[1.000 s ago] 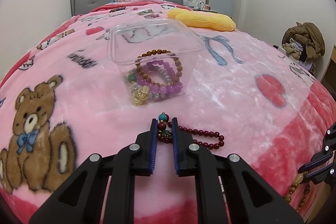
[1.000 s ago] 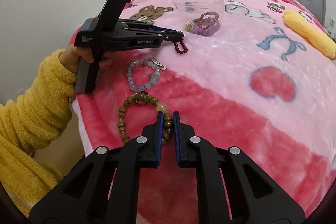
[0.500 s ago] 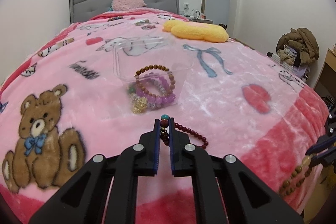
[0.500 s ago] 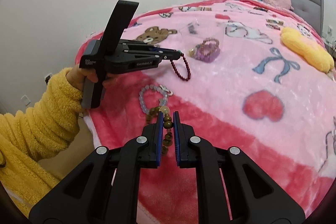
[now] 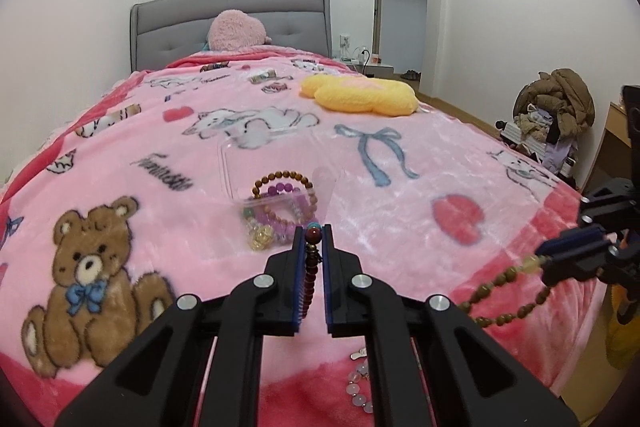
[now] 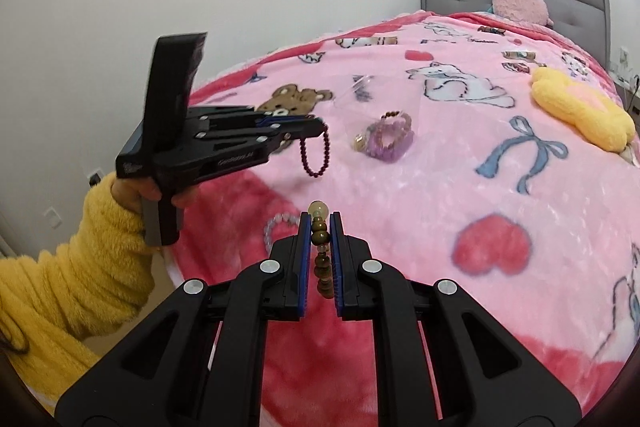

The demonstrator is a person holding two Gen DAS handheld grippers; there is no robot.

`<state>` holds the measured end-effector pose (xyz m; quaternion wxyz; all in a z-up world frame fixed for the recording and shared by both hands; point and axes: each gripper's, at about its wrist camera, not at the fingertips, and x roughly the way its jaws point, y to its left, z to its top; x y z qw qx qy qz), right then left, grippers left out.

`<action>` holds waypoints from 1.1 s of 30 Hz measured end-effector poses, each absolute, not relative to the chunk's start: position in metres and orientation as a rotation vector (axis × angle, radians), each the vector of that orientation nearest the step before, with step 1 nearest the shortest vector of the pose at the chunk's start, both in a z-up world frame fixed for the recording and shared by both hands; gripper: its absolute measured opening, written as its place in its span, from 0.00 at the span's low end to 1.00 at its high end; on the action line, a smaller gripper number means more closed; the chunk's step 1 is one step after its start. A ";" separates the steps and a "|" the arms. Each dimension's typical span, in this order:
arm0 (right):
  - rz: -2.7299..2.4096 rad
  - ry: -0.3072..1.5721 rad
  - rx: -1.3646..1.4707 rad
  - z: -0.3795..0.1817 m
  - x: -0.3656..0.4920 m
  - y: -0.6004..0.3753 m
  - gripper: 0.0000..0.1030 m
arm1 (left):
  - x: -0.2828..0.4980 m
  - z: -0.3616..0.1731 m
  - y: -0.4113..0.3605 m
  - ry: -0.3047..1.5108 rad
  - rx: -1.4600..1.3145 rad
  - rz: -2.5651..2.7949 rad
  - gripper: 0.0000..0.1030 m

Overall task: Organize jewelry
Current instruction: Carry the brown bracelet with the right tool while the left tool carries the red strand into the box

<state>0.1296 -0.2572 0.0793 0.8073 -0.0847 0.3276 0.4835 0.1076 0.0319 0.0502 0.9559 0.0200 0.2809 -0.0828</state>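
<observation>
My left gripper (image 5: 313, 233) is shut on a dark red bead bracelet (image 5: 309, 277), which hangs free above the blanket as a loop (image 6: 316, 157) in the right wrist view. My right gripper (image 6: 320, 223) is shut on a brown wooden bead bracelet (image 6: 322, 259), whose strand dangles (image 5: 504, 291) at the right of the left wrist view. A clear plastic box (image 5: 276, 155) lies ahead on the bed with several bracelets (image 5: 280, 211) in it. A pale bead bracelet (image 6: 276, 227) stays on the blanket near the bed's edge.
The pink cartoon blanket (image 5: 400, 195) covers the whole bed. A yellow plush pillow (image 5: 360, 99) and a pink heart cushion (image 5: 238, 31) lie toward the grey headboard. A yellow sleeve (image 6: 80, 275) holds the left gripper. Clothes are piled (image 5: 556, 107) beside the bed.
Both grippers rose off the blanket, each lifting its bracelet. The red one went from lying on the bed to hanging free; the brown strand now dangles too.
</observation>
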 end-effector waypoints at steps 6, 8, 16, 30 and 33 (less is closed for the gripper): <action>1.024 0.675 -0.145 0.092 0.145 -0.249 0.09 | 0.106 0.062 0.035 0.541 0.033 -0.166 0.07; 1.035 0.675 -0.140 0.095 0.151 -0.244 0.09 | 0.106 0.066 0.035 0.535 0.025 -0.173 0.07; 1.017 0.671 -0.122 0.108 0.175 -0.224 0.09 | 0.109 0.083 0.032 0.504 0.038 -0.171 0.07; 0.940 0.640 -0.126 0.126 0.212 -0.185 0.09 | 0.136 0.114 0.044 0.467 0.023 -0.104 0.07; 0.928 0.637 -0.124 0.128 0.218 -0.178 0.09 | 0.143 0.119 0.049 0.465 0.010 -0.089 0.07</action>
